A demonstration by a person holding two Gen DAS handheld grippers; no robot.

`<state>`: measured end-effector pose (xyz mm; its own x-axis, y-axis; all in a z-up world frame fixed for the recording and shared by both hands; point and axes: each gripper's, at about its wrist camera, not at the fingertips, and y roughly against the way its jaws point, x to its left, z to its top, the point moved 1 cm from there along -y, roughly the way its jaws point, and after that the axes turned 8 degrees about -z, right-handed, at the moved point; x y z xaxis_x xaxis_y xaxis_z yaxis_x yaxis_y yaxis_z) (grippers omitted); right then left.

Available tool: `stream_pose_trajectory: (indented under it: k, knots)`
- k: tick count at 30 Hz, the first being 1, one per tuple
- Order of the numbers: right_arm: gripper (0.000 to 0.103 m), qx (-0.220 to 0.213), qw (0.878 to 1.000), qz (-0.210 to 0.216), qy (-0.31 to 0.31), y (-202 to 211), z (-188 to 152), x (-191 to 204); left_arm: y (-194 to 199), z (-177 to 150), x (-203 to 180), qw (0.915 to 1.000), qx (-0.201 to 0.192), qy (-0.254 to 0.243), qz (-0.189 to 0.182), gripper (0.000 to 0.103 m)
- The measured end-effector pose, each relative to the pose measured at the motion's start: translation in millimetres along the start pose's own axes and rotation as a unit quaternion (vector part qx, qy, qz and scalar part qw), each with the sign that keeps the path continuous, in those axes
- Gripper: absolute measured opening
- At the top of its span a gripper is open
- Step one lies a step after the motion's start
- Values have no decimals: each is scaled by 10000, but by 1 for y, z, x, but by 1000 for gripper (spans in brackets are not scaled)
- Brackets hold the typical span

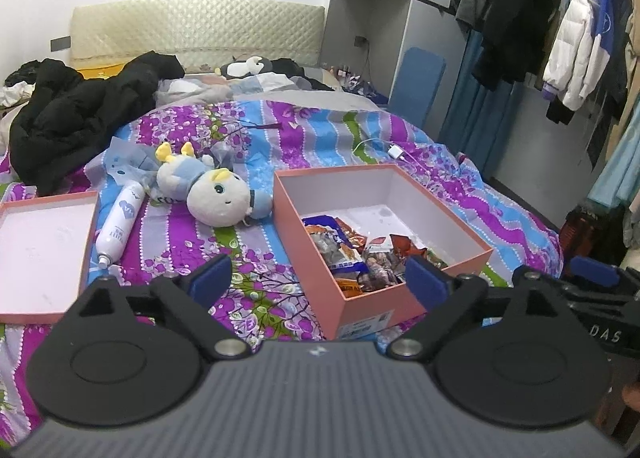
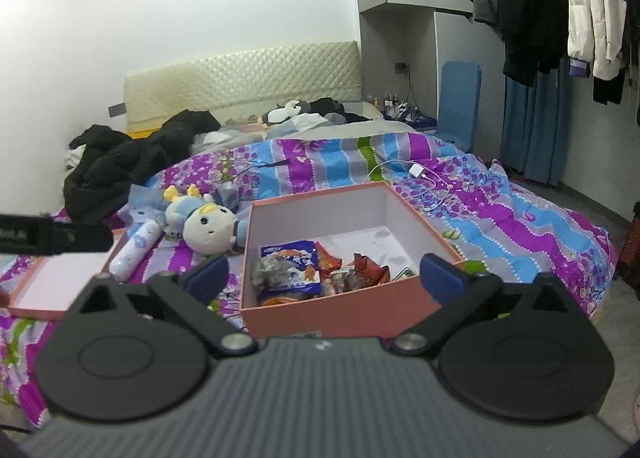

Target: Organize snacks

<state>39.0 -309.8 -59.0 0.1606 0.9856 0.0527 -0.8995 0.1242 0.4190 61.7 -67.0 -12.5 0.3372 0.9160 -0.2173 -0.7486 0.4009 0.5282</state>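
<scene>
Two tools hover over the near edge of a bed spread with a purple, blue and grey floral quilt (image 1: 280, 129), and both stand wide apart with nothing between their blue-padded fingers. The left tool (image 1: 318, 282) has the pink rectangular cardboard box (image 1: 372, 304) ahead and slightly to its right, the box's near corner sitting between the two fingertips in that view. The right tool (image 2: 324, 278) faces the same box almost squarely, its near wall just beyond the fingers.

Several crinkly snack packets (image 2: 296, 270) lie heaped in the near part of the box, a blue-and-white bag on top with orange and red wrappers beside it; the far part of the white box floor is bare. The packets touch one another and the near wall.

Ahead and to the left of the left tool, the shallow pink box lid (image 1: 44, 246) lies open side up on the quilt. Between lid and box, a white cylindrical spray bottle with pale blue print (image 1: 120, 223) lies on its side just beside the lid, and a plush doll with a white head, yellow tuft and blue clothes (image 1: 212, 193) rests beyond it, touching the box's left wall. Farther ahead lie a white charger with its cable (image 1: 394, 151) and a crumpled black jacket (image 1: 76, 117) far off to the left.
</scene>
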Motion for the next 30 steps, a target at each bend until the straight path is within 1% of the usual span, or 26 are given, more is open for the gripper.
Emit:
stream_pose_trajectory:
  k: [5, 8, 12, 15, 30]
  knots:
    - [103, 4, 10000, 13, -38, 0, 0, -1, -2, -2, -2, 10000, 81, -13, 13, 97]
    - [103, -4, 10000, 1, -45, -1, 0, -2, -4, -3, -2, 9998, 161, -26, -125, 97]
    - [103, 11, 10000, -9, -76, -2, -1, -1, -3, -2, -4, 9999, 115, -75, -67, 97]
    - [103, 10, 10000, -18, -79, -3, -1, -1, -1, -1, -4, 9999, 85, -66, -100, 97]
    - [103, 27, 10000, 42, -84, -2, -1, 2, 6, 3, -1, 10000, -35, -60, -28, 97]
